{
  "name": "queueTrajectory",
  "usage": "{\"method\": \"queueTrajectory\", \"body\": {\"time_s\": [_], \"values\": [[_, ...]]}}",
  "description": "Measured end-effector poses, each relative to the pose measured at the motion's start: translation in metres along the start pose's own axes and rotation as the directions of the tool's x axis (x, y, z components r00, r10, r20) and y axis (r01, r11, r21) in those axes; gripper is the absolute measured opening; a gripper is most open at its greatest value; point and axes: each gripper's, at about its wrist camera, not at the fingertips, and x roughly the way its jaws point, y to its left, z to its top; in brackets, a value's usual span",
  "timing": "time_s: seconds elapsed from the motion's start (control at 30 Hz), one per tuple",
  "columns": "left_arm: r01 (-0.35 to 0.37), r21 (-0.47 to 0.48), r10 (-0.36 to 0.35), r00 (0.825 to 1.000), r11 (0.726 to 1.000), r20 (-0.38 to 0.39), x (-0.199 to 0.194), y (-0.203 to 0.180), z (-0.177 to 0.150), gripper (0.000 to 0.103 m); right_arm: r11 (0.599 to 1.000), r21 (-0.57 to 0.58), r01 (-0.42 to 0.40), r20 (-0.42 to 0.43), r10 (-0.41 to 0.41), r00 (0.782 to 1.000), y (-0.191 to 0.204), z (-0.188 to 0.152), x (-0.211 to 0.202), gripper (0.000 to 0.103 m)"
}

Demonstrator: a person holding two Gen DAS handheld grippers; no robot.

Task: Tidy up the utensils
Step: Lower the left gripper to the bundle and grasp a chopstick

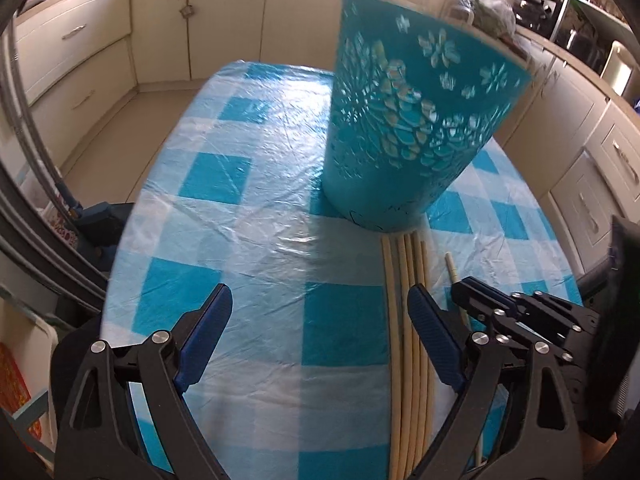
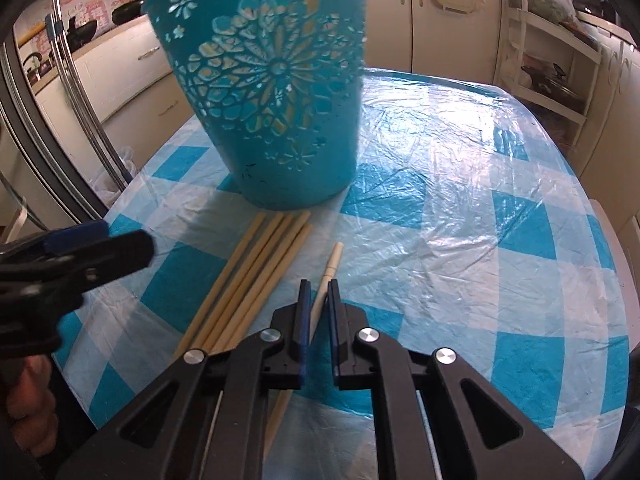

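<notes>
- Chopsticks (image 2: 244,280) lie in a tight bundle on the checked blue-and-white tablecloth (image 2: 460,208), their far tips just short of the base of the teal holder.
- Left gripper (image 1: 320,308) hovers low over the cloth with its jaws spread wide apart and nothing between them; its right finger (image 1: 434,344) sits over the bundle, which shows in the left wrist view as pale parallel sticks (image 1: 408,320) running toward the camera.
- In the right wrist view the same left gripper (image 2: 80,248) shows as a blurred black-and-blue shape at the left edge, beside the bundle.
- Teal holder (image 1: 412,120), a perforated cup with cut-out flower patterns, stands upright on the cloth just beyond the sticks; a pale handle sticks up out of its top.
- One separate pale chopstick (image 2: 326,280) lies to the right of the bundle, apart from it, angled toward the holder (image 2: 272,92).
- Right gripper (image 2: 319,292) has its jaws nearly together around this single stick, the stick passing between the blue pads (image 2: 305,312); whether the pads are actually pressing it I cannot tell.
- Cream kitchen cabinets (image 1: 168,28) ring the table in the background.
</notes>
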Motion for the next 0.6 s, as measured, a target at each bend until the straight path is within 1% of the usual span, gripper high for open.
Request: {"method": "queueTrajectory", "body": {"time_s": [0.1,0.4,0.53,0.6], "values": [[-0.016,0.022,0.017,0.999,1.000,-0.030,0.016,-0.008,0.003,0.085,0.999,0.035,-0.033,0.021,0.032,0.999,-0.008,-0.003,-0.002,0.008],[-0.075,0.080,0.081,0.994,0.994,-0.067,0.040,-0.022,0.007,0.085,0.996,0.065,-0.068,0.026,0.067,0.997,-0.011,0.000,-0.003,0.008],[-0.104,0.117,0.112,0.992,0.988,-0.060,0.044,-0.027,0.008,0.085,0.995,0.067,-0.071,0.026,0.070,0.997,-0.013,0.000,-0.003,0.008],[-0.108,0.130,0.116,0.992,0.986,-0.056,0.045,-0.028,0.009,0.082,0.995,0.068,-0.073,0.026,0.072,0.997,-0.013,0.000,-0.004,0.008]]}}
